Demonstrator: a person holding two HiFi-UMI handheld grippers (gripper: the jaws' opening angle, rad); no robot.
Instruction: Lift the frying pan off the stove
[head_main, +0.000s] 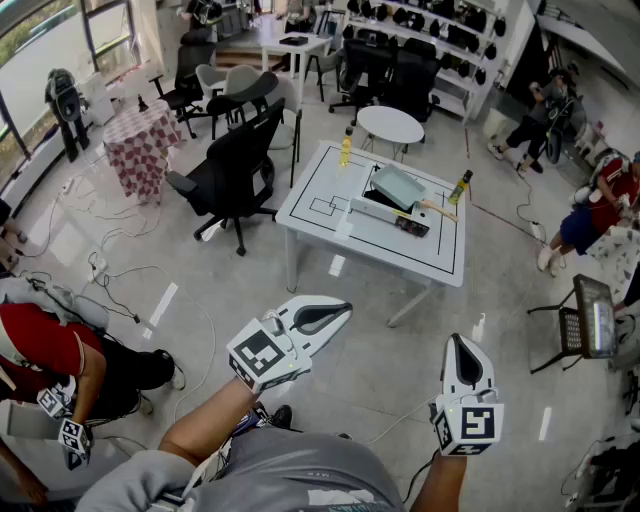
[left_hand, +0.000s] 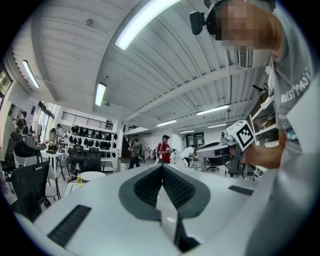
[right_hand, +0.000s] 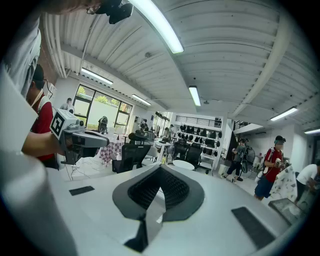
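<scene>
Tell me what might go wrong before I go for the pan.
1. The left gripper and right gripper are both shut and far from the table; they must open first.
2. The bottle stands close to the frying pan and may get knocked over.

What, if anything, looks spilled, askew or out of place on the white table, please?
Nothing stands out from here: the frying pan sits on the stove, the yellow bottle and the dark bottle stand upright, and no spill shows on the table.
</scene>
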